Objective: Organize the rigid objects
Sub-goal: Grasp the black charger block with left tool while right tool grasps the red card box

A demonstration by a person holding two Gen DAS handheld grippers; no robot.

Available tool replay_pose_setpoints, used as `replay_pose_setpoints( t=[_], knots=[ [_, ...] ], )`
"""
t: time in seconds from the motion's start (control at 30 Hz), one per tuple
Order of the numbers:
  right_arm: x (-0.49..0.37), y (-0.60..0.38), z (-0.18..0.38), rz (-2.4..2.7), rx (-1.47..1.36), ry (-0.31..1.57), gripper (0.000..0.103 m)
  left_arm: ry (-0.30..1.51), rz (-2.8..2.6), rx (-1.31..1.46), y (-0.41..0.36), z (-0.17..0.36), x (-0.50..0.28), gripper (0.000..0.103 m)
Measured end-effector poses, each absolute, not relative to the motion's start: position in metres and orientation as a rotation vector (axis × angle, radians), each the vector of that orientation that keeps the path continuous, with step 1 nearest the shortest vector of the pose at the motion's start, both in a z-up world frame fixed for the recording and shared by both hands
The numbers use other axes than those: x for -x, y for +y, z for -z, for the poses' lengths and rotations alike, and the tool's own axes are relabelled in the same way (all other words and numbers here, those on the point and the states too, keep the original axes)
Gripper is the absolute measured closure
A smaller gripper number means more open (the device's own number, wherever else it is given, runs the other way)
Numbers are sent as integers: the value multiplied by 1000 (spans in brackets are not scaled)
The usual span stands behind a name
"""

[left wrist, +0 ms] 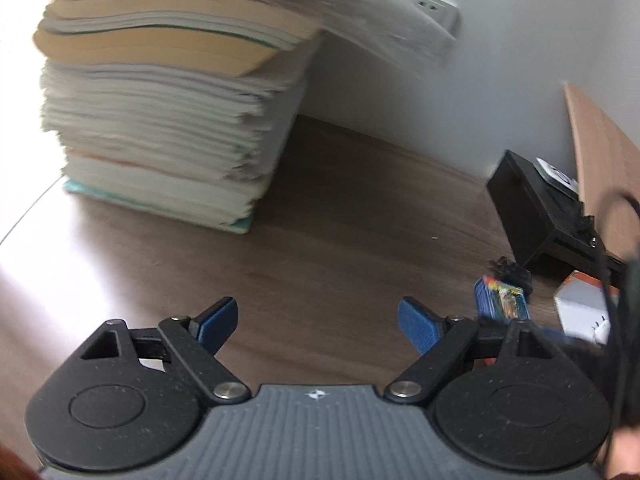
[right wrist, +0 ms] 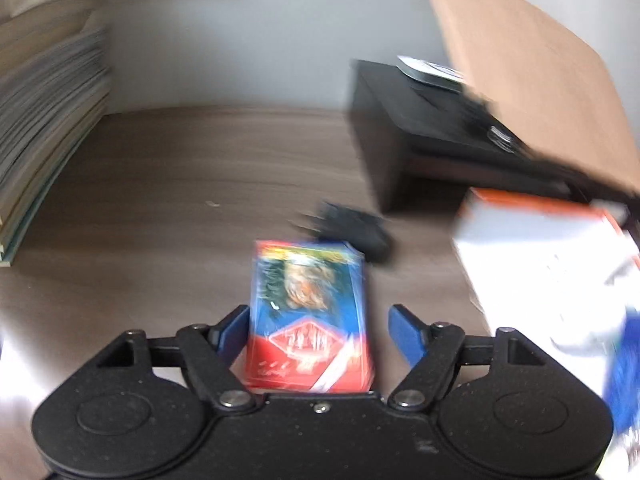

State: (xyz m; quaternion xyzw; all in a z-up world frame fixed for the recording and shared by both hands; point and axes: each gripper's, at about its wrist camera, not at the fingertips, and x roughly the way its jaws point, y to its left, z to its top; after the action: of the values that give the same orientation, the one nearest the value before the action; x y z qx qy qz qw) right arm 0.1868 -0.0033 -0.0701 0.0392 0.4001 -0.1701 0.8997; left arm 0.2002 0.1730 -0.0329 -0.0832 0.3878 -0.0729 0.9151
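The left gripper is seen with its jaws standing wide apart and nothing between them; only bare worktop lies ahead of it. A tall stack of books is placed on the worktop to the left, close to the wall.

The right gripper is likewise spread wide. A card pack, blue and red, lies flat on the worktop between its blue pads. The left pad appears to be just beside or touching the pack's edge; which of the two cannot be told through the blur. The right pad is clearly apart from the pack. The pack is not gripped.

A small black object, too blurred to identify, is noted just beyond the pack. A white box with an orange edge stands to the right, and a black stand is set behind it, near a brown board by the wall.
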Motion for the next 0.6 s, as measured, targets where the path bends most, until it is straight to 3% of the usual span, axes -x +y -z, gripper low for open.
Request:
replay_pose_setpoints(
  t=[0.3,0.6],
  knots=[
    [-128,-60,70,286,-165,784,15,771,443,-15,62,38,-250,5],
    [-103,-74,52,288,-203,737,15,755,448,-134,-19,60,-278,5]
  ],
)
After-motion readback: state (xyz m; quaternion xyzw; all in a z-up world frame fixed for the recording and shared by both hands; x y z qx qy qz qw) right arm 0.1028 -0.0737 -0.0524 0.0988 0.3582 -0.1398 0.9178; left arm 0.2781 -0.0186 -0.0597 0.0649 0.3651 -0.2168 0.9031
